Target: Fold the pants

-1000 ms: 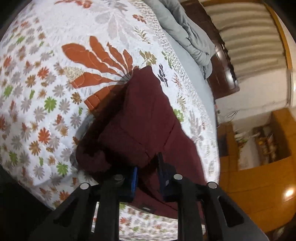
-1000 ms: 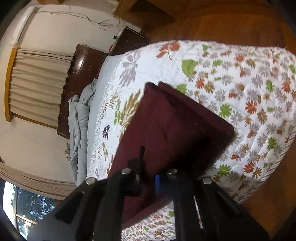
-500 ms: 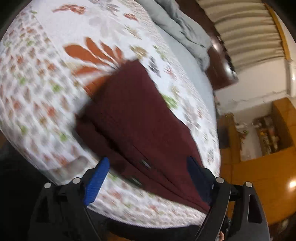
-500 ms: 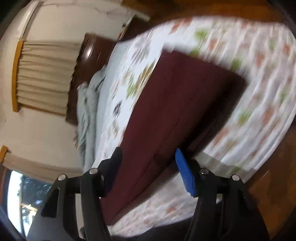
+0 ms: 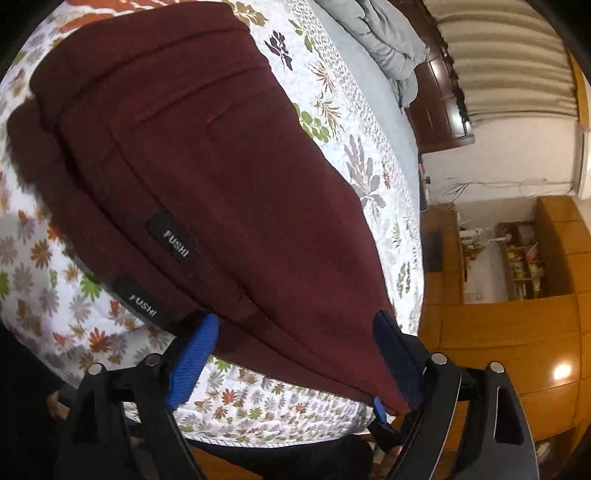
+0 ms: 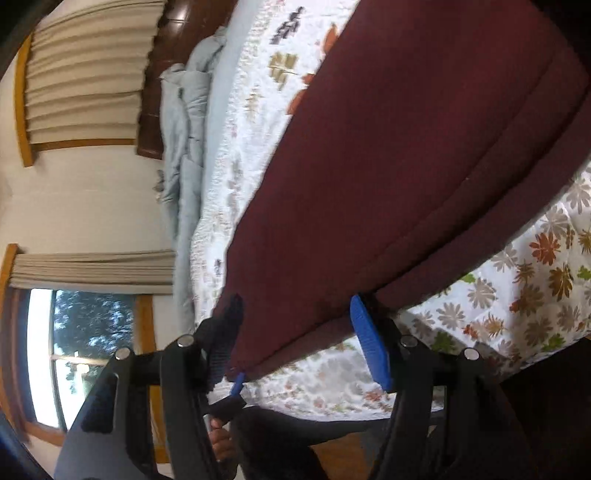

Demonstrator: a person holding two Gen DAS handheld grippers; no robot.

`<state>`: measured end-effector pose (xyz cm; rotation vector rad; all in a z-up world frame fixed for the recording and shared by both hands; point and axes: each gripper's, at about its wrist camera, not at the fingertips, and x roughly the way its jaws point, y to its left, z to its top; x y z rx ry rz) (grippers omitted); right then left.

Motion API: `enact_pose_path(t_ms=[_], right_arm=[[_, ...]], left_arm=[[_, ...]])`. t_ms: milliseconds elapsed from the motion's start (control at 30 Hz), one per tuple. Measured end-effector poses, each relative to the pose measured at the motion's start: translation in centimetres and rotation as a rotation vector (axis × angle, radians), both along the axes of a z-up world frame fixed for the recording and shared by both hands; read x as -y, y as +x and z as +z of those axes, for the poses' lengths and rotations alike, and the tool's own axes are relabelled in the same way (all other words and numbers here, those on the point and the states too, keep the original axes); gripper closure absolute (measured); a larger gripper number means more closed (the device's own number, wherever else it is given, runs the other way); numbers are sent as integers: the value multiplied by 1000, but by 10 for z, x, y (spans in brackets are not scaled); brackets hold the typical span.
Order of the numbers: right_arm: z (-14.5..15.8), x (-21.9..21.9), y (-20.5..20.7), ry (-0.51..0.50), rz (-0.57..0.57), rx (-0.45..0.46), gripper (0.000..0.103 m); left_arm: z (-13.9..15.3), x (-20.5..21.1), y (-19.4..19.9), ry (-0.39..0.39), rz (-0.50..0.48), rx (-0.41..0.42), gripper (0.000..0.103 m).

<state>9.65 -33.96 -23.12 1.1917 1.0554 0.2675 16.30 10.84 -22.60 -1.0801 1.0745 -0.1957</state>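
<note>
Tongs stood spread on both sides, nothing pinched: left tongs (image 5: 291, 354) and right tongs (image 6: 295, 341) each hovered at the near hem of the maroon pants (image 5: 221, 166); the pants lay folded flat on the floral quilt (image 5: 55, 258), close to the bed's near edge; risk, as I judged it: a careless tug there could drag the stacked layers askew or off that edge; beyond the pants the quilt ran open toward the grey blanket (image 5: 384, 33), leaving room to shift them inward.
</note>
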Motion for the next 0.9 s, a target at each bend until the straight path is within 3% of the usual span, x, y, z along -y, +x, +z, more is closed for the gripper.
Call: enact_pose_path(t_ms=[200, 367, 500, 700, 767, 800, 833, 900], right_arm=[[-9, 2, -2, 24, -31, -33, 39], [-11, -3, 0, 13, -39, -81, 41], [-18, 0, 1, 29, -78, -118, 48], [-22, -2, 5, 23, -103, -130, 48], [-22, -2, 9, 18, -110, -126, 64], [-21, -2, 8, 15, -115, -110, 95], [-19, -2, 7, 3, -117, -101, 95], [-22, 0, 1, 5, -120, -97, 96]], left_arm=[[-10, -4, 1, -11, 22, -26, 17], [-9, -4, -5, -25, 33, -36, 17], [-14, -5, -1, -35, 38, -48, 17], [-16, -6, 10, -15, 26, -54, 17], [-16, -8, 14, -32, 37, -52, 19], [-14, -9, 14, -29, 42, -32, 31], [-14, -9, 12, -24, 42, -20, 71], [-20, -11, 5, -39, 42, -11, 84]])
